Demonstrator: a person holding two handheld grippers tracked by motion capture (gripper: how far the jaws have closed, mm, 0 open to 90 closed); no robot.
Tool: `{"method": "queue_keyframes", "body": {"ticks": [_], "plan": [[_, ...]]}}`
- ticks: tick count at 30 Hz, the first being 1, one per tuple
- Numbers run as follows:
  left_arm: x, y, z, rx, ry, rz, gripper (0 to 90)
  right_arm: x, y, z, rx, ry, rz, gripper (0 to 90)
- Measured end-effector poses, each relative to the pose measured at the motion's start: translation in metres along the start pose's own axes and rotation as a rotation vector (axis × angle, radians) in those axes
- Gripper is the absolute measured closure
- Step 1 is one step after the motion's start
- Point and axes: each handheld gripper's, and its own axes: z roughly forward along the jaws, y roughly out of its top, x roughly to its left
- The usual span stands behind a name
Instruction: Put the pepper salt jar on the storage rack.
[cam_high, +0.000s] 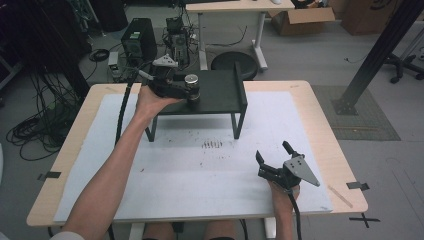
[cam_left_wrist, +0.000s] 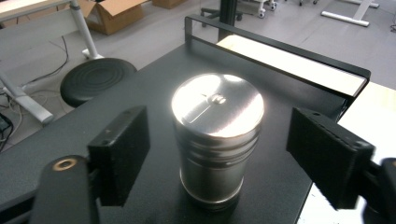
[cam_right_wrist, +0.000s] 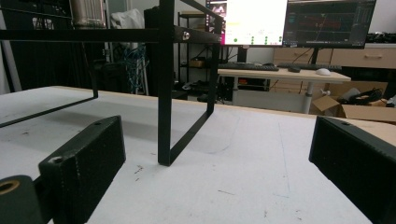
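Steel canister (cam_left_wrist: 217, 140) stands upright on the black shelf (cam_high: 220, 95) above the worktop (cam_high: 200, 175), midway between the left gripper's (cam_left_wrist: 217, 154) fingers (cam_left_wrist: 122, 154), which are parted and clear of its sides. Right gripper (cam_high: 272, 156) rests on the worktop well apart, fingers wide and empty.

The left forearm is stretched forward and slightly right from the bottom of the high view, its hand wrapped under the left gripper (cam_high: 192, 93), which is held level. Its jaws are parted, both pads standing clear of what lies between them. The right gripper (cam_high: 272, 151) is held low by the right hand (cam_high: 283, 191), pointing away from the person, jaws spread wide with nothing between.
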Motion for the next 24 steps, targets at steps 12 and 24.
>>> {"method": "queue_keyframes", "body": {"ticks": [12, 24], "plan": [[-0.007, -0.002, 0.000, -0.008, 0.027, -0.006, 3.9, 0.000, 0.000, 0.000, -0.002, 0.000, 0.000, 3.3], [-0.009, -0.003, -0.010, -0.011, 0.028, 0.007, 3.5, 0.000, 0.000, 0.000, -0.003, 0.000, -0.001, 3.3]]}}
